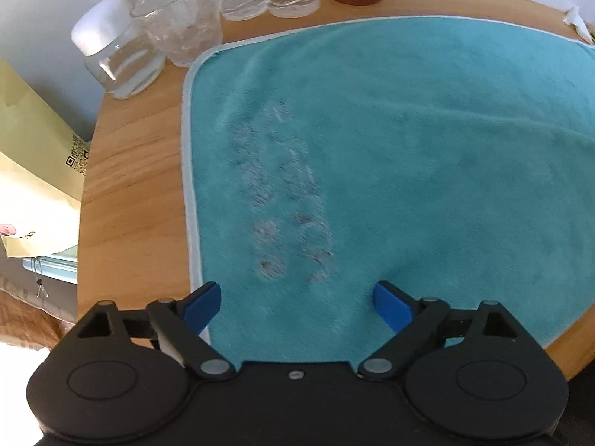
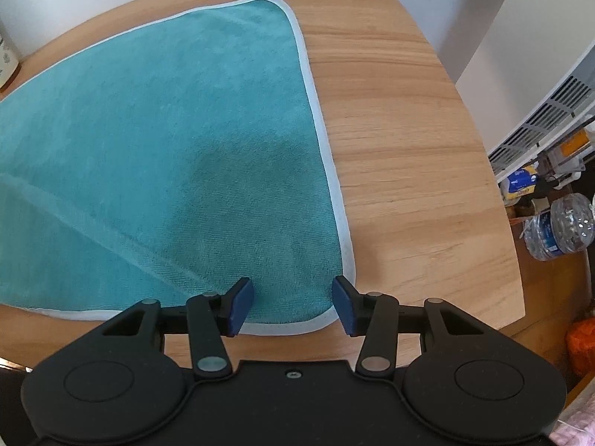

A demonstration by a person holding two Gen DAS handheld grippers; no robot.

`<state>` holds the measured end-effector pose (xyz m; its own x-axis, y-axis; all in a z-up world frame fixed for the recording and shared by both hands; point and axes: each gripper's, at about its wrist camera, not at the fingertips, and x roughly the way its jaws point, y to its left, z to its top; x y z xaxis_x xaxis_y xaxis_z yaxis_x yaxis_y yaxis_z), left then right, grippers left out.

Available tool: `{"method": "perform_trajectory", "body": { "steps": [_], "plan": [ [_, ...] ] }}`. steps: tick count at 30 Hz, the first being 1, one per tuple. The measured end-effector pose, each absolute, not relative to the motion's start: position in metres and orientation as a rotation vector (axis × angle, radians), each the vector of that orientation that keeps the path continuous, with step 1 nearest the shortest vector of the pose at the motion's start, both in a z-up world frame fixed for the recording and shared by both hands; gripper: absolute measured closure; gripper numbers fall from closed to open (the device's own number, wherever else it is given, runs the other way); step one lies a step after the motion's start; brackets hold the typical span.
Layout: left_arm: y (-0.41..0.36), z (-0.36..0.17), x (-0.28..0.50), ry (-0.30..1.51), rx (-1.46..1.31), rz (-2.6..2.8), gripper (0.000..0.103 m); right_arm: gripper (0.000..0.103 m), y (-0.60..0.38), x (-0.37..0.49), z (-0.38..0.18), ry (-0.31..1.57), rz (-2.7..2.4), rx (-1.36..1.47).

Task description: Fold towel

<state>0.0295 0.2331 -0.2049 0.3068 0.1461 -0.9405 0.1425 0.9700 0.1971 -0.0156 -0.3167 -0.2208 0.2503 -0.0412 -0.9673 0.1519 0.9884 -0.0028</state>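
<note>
Right now the teal towel (image 1: 390, 141) lies spread flat on the round wooden table (image 1: 134, 171), its pale hem showing along the near and side edges, with no fold made yet. Both grippers hang above its near side: the left gripper (image 1: 297, 303) with its blue pads wide apart over the near-left part of the cloth, the right gripper (image 2: 293, 303) likewise spread, poised over the near-right corner, holding nothing. The worry, to my eye, is the grab itself. If either one pinches only the plush pile and not the hem, the corner could slip out mid-lift and leave a crooked fold. On the left, a cluster of clear glasses (image 1: 174, 18) and a lidded jar (image 1: 119, 59) stands just beside the far-left corner; a careless sweep of cloth or tool toward that side might knock them over.
</note>
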Motion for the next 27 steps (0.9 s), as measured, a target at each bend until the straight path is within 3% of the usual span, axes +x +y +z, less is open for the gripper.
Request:
{"method": "perform_trajectory", "body": {
  "steps": [2,7,14,22,24,25,26,27],
  "plan": [
    [0.236,-0.199,0.034,1.261,0.226,0.000,0.034,0.052,-0.308,-0.014,-0.211,1.291,-0.110,0.045],
    [0.228,-0.178,0.023,1.217,0.208,-0.033,0.034,0.052,-0.248,-0.008,-0.171,1.199,0.248,0.103],
    [0.223,-0.183,0.015,1.235,0.237,-0.041,0.034,0.053,-0.130,0.006,-0.190,1.205,0.665,0.001],
    [0.228,-0.185,0.000,1.252,0.182,-0.075,0.033,0.053,-0.070,0.006,-0.213,1.217,0.762,-0.124],
    [0.228,-0.188,-0.002,1.259,0.193,-0.082,0.033,0.058,-0.059,0.003,-0.217,1.222,0.758,-0.169],
    [0.228,-0.190,-0.002,1.263,0.199,-0.084,0.033,0.070,-0.053,0.001,-0.219,1.223,0.753,-0.195],
    [0.228,-0.191,-0.003,1.268,0.200,-0.091,0.033,0.092,-0.048,-0.003,-0.221,1.221,0.742,-0.227],
    [0.229,-0.192,-0.003,1.273,0.200,-0.097,0.033,0.095,-0.049,-0.007,-0.220,1.221,0.730,-0.236]
  ]
}}
